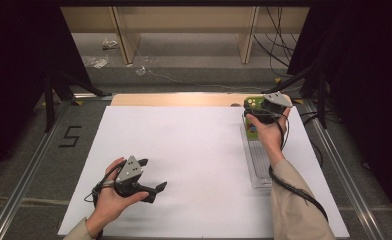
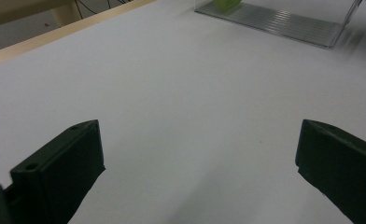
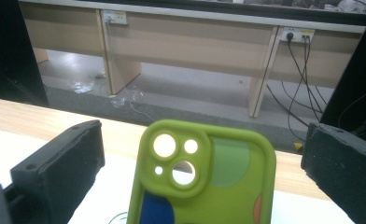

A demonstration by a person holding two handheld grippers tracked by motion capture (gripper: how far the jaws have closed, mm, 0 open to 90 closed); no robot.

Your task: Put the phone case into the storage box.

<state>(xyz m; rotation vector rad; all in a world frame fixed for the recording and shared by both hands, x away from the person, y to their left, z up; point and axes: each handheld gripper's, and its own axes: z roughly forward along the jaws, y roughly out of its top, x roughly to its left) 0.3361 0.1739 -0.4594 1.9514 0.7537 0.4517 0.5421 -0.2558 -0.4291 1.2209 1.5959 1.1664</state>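
Two grippers are gaping — the right gripper (image 1: 258,111) is flanking the green case (image 3: 204,177), upright at the tray's (image 1: 258,172) far end, pads clear; the left gripper (image 1: 151,176) is idling over paper (image 1: 194,150).

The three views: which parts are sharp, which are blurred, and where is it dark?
High view: the white sheet is evenly lit, the sides dark. Left gripper view: the clear tray is slightly blurred, the left claw casts a soft shadow. Right gripper view: the green phone case is soft, the desks behind sharper.
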